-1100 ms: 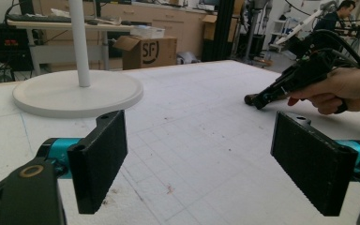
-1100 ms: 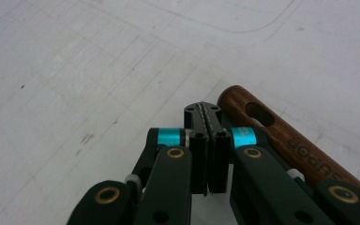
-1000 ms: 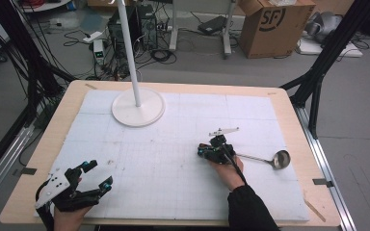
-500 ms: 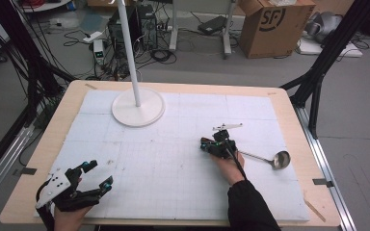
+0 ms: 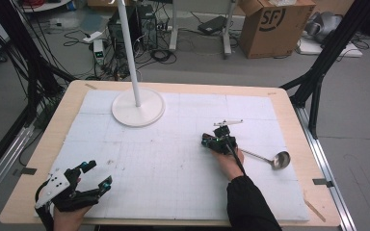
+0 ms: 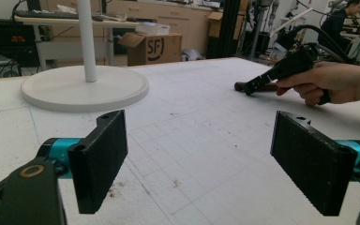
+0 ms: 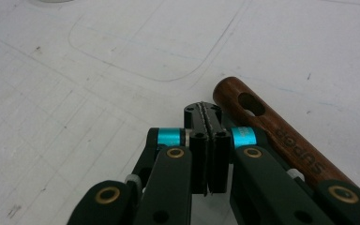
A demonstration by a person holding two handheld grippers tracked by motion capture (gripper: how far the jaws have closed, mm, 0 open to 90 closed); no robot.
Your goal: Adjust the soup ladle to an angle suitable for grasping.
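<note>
Right tongs [image 7: 207, 123] pressed fully together, empty, just beside wooden ladle handle [image 7: 267, 129] on white surface [image 5: 173, 163]; left tongs [image 6: 201, 164] spread wide, empty.

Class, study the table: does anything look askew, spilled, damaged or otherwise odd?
Nothing spilled or broken. The ladle lies flat beside the shut right gripper, its wooden handle ungripped. Small dark specks dot the white mat.
</note>
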